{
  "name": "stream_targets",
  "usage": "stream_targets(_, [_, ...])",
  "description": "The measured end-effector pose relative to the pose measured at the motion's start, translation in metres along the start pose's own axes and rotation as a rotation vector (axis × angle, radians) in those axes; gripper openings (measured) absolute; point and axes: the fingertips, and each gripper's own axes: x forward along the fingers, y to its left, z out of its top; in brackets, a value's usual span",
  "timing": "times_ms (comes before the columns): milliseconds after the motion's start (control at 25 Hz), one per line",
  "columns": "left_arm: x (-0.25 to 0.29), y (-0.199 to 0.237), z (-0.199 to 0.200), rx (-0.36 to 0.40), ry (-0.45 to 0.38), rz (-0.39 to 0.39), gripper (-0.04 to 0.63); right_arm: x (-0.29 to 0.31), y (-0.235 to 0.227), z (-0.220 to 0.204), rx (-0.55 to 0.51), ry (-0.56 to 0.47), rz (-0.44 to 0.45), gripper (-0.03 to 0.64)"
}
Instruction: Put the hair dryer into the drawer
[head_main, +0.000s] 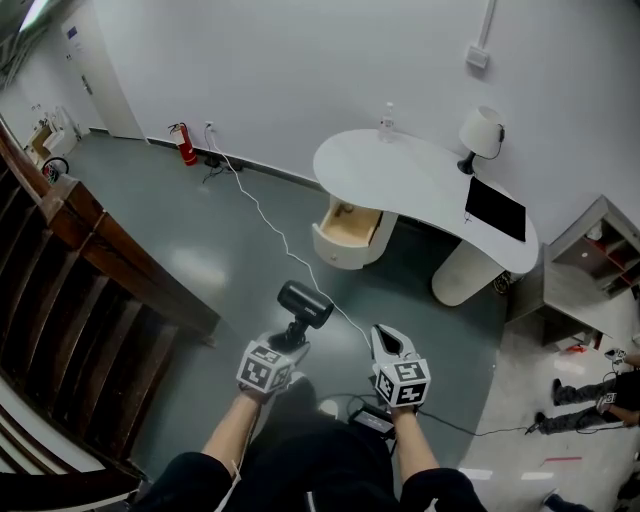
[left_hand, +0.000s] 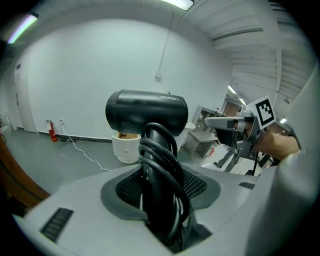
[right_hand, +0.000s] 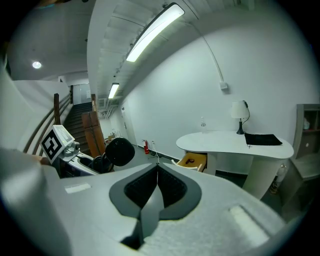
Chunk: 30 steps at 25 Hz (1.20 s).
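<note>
Your left gripper (left_hand: 159, 202) clamps the hair dryer (left_hand: 147, 113) by its handle; only this view shows the cord (left_hand: 173, 172) wound there. Your right gripper (right_hand: 157, 172) has its jaws together, empty. The open drawer (head_main: 352, 222) is at 12 o'clock, under the white desk (head_main: 420, 176), across the grey floor (head_main: 225, 235).

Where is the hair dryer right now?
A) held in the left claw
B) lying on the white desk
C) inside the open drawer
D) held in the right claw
A: the left claw is shut on the cord-wrapped handle of the black hair dryer, while the right claw is closed on nothing.
</note>
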Motion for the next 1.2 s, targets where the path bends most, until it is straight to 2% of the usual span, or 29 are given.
stream_targets(320, [0.033, 0.028, 0.030, -0.013, -0.008, -0.008, 0.199, 0.041, -0.027, 0.010, 0.008, 0.018, -0.001, 0.005])
stream_targets(560, [0.064, 0.060, 0.055, 0.004, 0.007, -0.023, 0.200, 0.085, -0.044, 0.026, 0.014, 0.025, -0.003, 0.005])
stream_targets(1200, [0.133, 0.157, 0.147, 0.045, 0.064, -0.107, 0.200, 0.206, -0.096, 0.088, 0.063, 0.040, -0.082, 0.005])
